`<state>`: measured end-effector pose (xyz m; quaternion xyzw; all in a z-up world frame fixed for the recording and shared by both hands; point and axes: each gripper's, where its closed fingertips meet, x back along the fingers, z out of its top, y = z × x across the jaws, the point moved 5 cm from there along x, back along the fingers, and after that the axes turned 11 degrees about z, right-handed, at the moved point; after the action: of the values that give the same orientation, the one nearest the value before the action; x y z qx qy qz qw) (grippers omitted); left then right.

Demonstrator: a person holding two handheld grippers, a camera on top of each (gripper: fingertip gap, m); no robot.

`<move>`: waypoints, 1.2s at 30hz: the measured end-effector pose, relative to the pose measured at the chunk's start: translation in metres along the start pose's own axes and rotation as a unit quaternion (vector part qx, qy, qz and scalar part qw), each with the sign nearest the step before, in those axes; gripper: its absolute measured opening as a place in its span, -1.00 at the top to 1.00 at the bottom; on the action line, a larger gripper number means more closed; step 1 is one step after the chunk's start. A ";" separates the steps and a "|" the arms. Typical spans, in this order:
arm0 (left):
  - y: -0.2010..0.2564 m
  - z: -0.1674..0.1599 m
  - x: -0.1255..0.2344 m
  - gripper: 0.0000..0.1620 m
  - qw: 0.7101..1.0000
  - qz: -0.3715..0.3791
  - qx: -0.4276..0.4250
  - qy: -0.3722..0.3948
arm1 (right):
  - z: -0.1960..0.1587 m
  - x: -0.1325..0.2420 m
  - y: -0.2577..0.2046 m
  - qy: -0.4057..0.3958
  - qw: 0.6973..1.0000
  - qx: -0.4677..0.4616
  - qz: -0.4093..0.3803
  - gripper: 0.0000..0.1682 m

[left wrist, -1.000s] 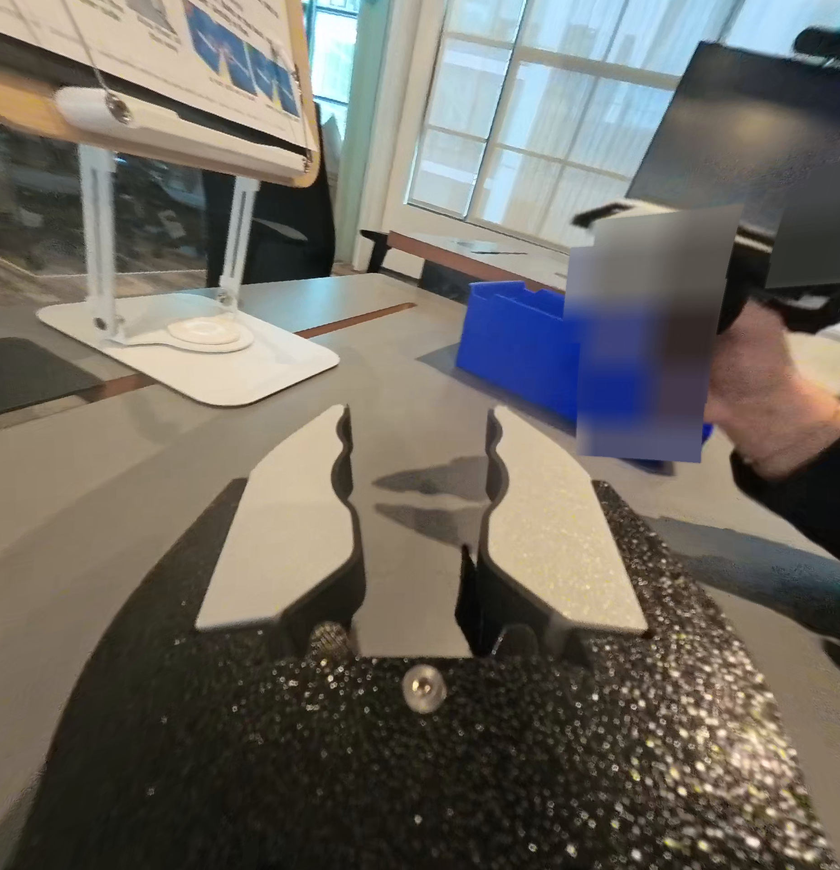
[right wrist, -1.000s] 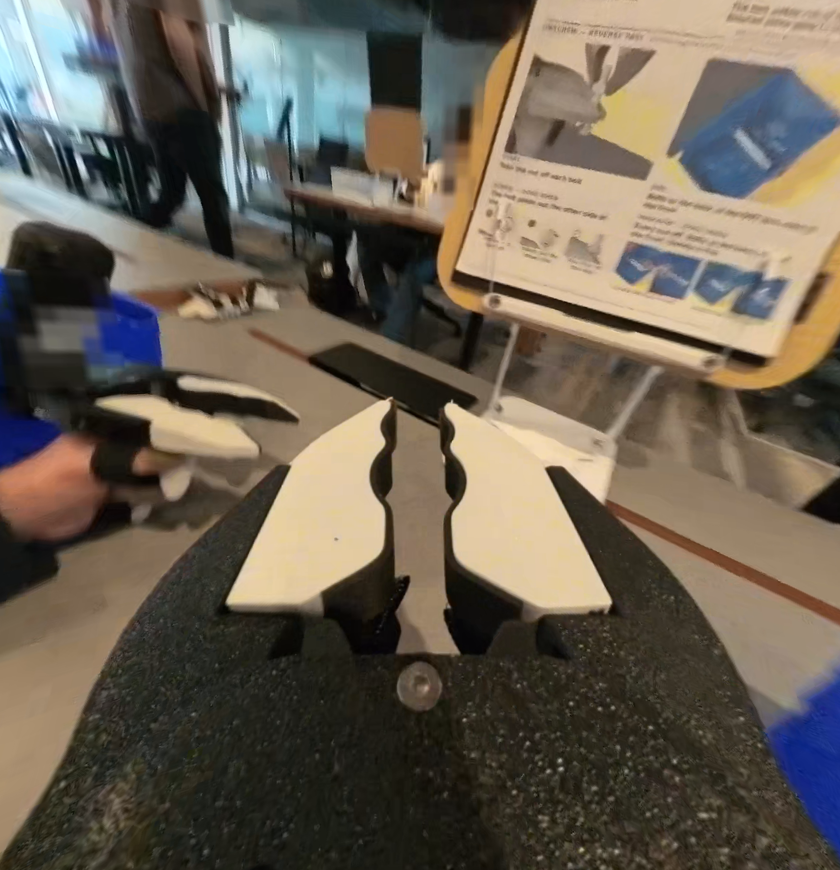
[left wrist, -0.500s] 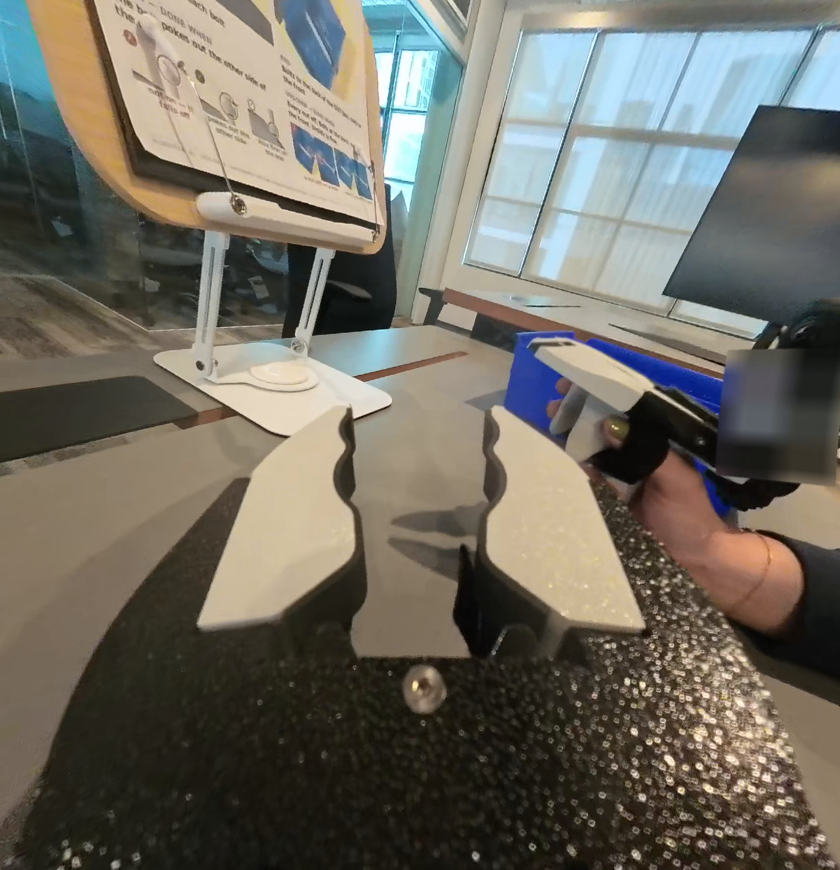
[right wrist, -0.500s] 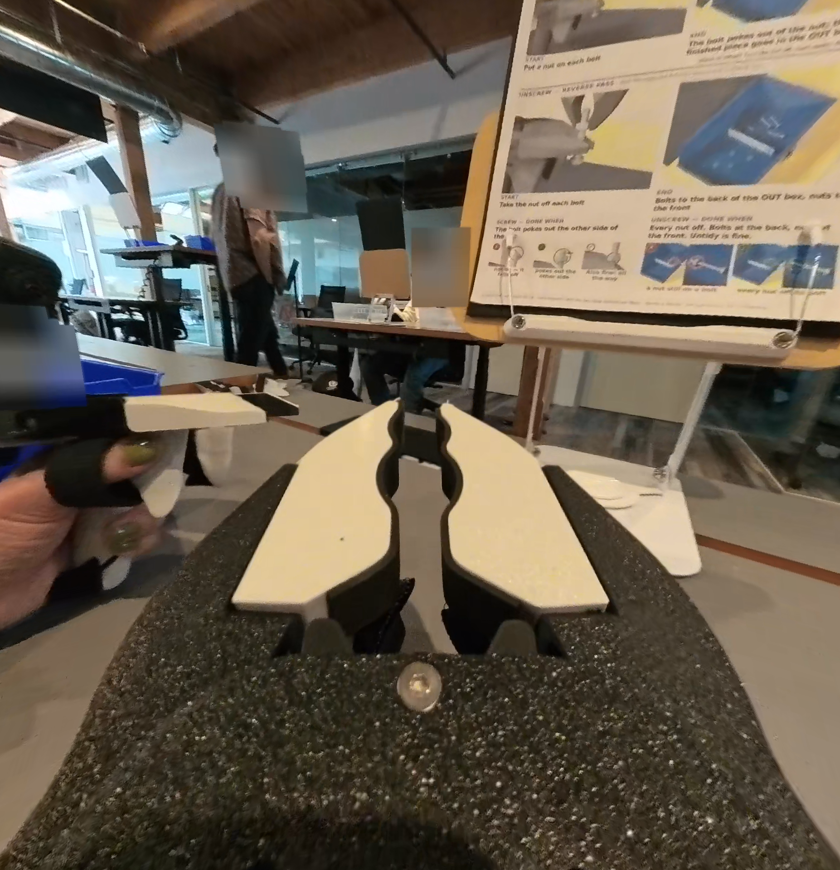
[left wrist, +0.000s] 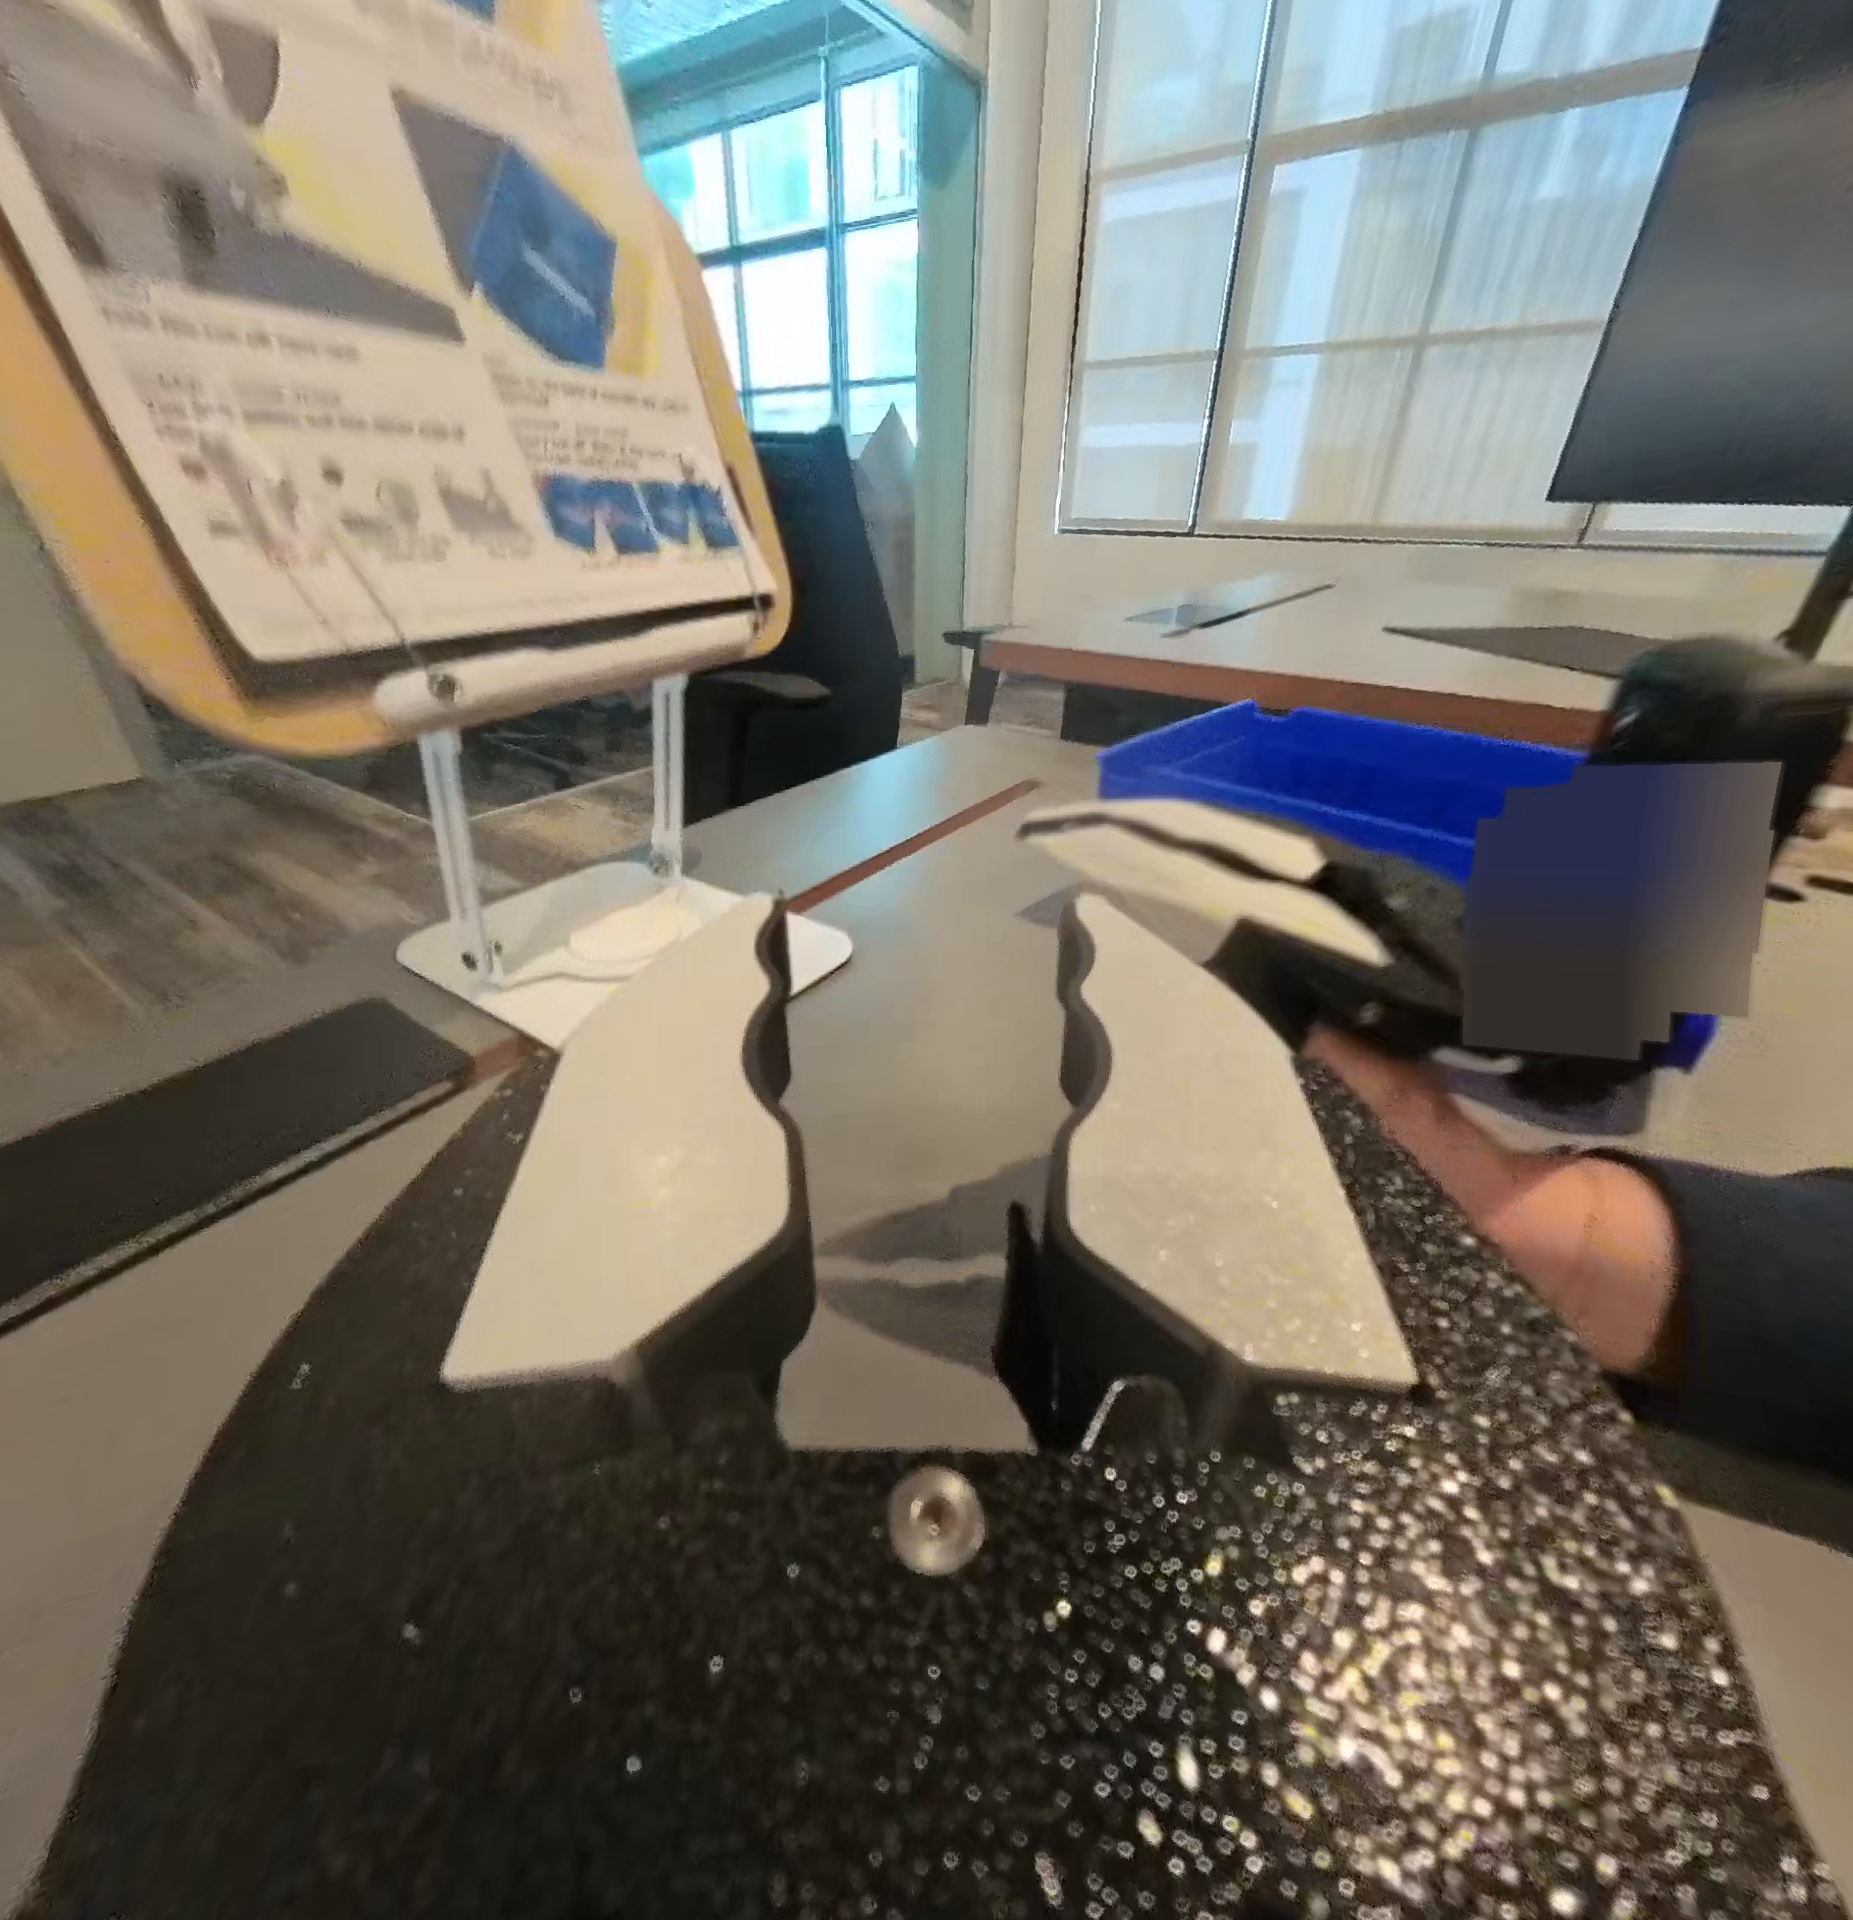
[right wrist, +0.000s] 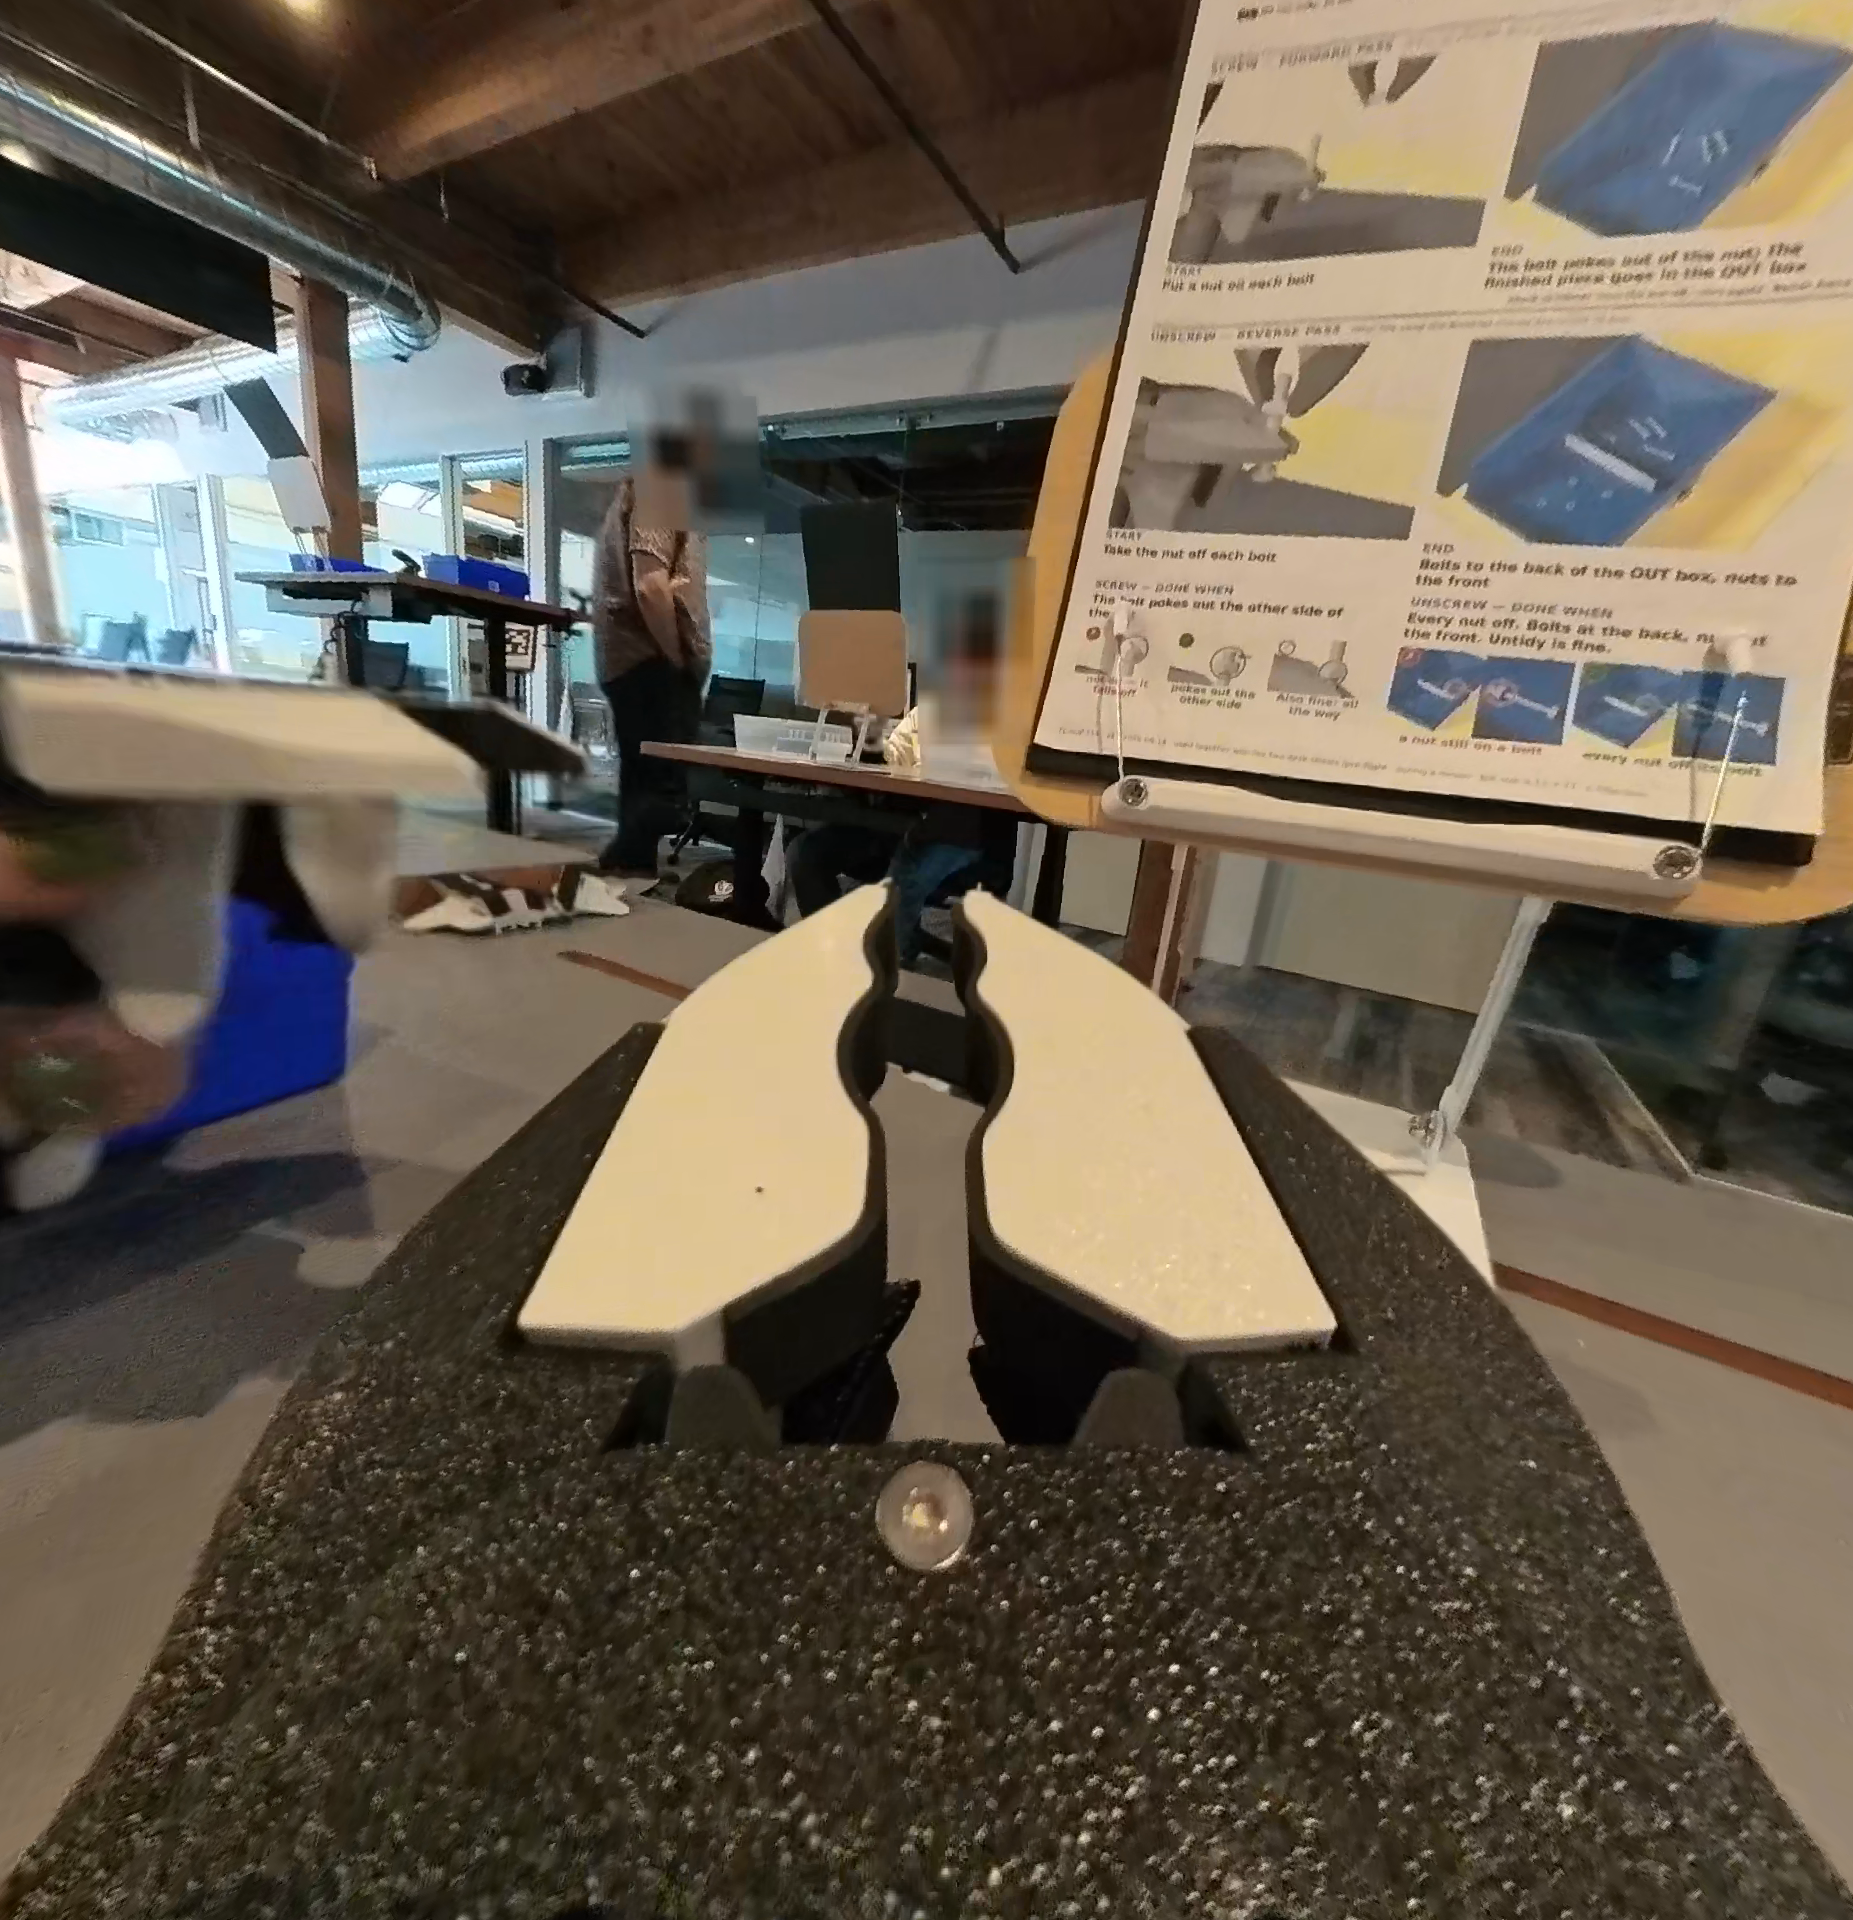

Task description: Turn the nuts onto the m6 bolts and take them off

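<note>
I hold both grippers above the grey worktop (left wrist: 901,831) with nothing in either one. The fingers of my left gripper (left wrist: 922,945) stand well apart with only bare worktop between them; those of my right gripper (right wrist: 924,904) are drawn close, a narrow gap left between them, and grip nothing. No nut or bolt shows in either view, so I cannot say where they lie; my guess is that they sit inside the blue plastic bin (left wrist: 1317,769), whose inside is hidden from both cameras. That bin stands on the worktop beyond my left fingers and to their right, with my right gripper (left wrist: 1192,873) hovering just in front of it, blurred. In the right wrist view the bin (right wrist: 267,1018) shows low at the left, behind my blurred left gripper (right wrist: 226,727), well off the line of my right fingers. The step in hand, as I judge it, is the reach for a first piece. To do it well I should turn one camera down over the bin's rim before I descend, spread the right fingers wider first, and take a bolt by its shank so the thread end stays free. The wooden board on a white stand carrying a printed instruction sheet (right wrist: 1473,416) stands to the far side of the bin, clear of the reach.
</note>
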<state>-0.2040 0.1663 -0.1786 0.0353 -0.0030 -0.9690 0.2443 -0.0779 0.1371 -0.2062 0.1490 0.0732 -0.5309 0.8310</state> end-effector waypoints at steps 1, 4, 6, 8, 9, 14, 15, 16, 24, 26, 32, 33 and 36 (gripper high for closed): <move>0.005 0.011 0.006 0.39 1.000 0.010 -0.002 0.002 | 0.000 0.000 0.000 0.002 1.000 -0.001 0.000 0.89; 0.012 0.040 0.034 0.46 0.999 0.043 0.019 0.017 | 0.000 0.000 0.000 0.003 1.000 -0.008 0.000 0.89; 0.011 0.054 0.059 0.46 0.998 0.057 0.023 0.010 | -0.001 0.001 0.001 0.001 1.000 -0.006 -0.002 0.89; 0.001 0.064 0.087 0.45 0.996 0.091 0.016 -0.010 | 0.000 0.002 0.003 0.002 1.000 -0.004 -0.006 0.90; -0.006 0.068 0.103 0.45 0.993 0.114 0.012 -0.023 | 0.001 0.003 0.004 0.004 1.000 -0.005 -0.007 0.90; -0.043 0.078 0.183 0.49 0.967 0.242 0.006 -0.080 | 0.000 0.005 0.012 0.017 0.999 -0.040 -0.016 0.90; -0.050 0.078 0.198 0.48 0.961 0.262 0.014 -0.088 | -0.001 0.006 0.014 0.020 0.998 -0.050 -0.018 0.90; -0.054 0.078 0.210 0.47 0.956 0.277 0.025 -0.095 | -0.001 0.007 0.017 0.021 0.998 -0.058 -0.021 0.90; -0.089 0.049 0.267 0.34 0.902 0.342 0.060 -0.258 | -0.001 0.008 0.023 0.033 0.995 -0.094 -0.020 0.90; -0.090 0.033 0.268 0.46 0.893 0.308 0.079 -0.317 | 0.000 0.008 0.024 0.033 0.995 -0.093 -0.018 0.91; -0.093 -0.025 0.267 0.52 0.844 0.223 0.096 -0.477 | -0.001 0.008 0.025 0.036 0.993 -0.107 -0.017 0.91; -0.097 -0.032 0.268 0.53 0.836 0.229 0.083 -0.492 | -0.001 0.008 0.025 0.036 0.993 -0.108 -0.017 0.91; -0.104 -0.038 0.262 0.54 0.834 0.231 0.066 -0.496 | -0.001 0.008 0.026 0.036 0.993 -0.109 -0.017 0.91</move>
<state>-0.4806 0.1343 -0.2360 -0.4358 -0.1962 -0.7694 0.4237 -0.0511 0.1408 -0.2053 0.0751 0.1631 -0.5282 0.8299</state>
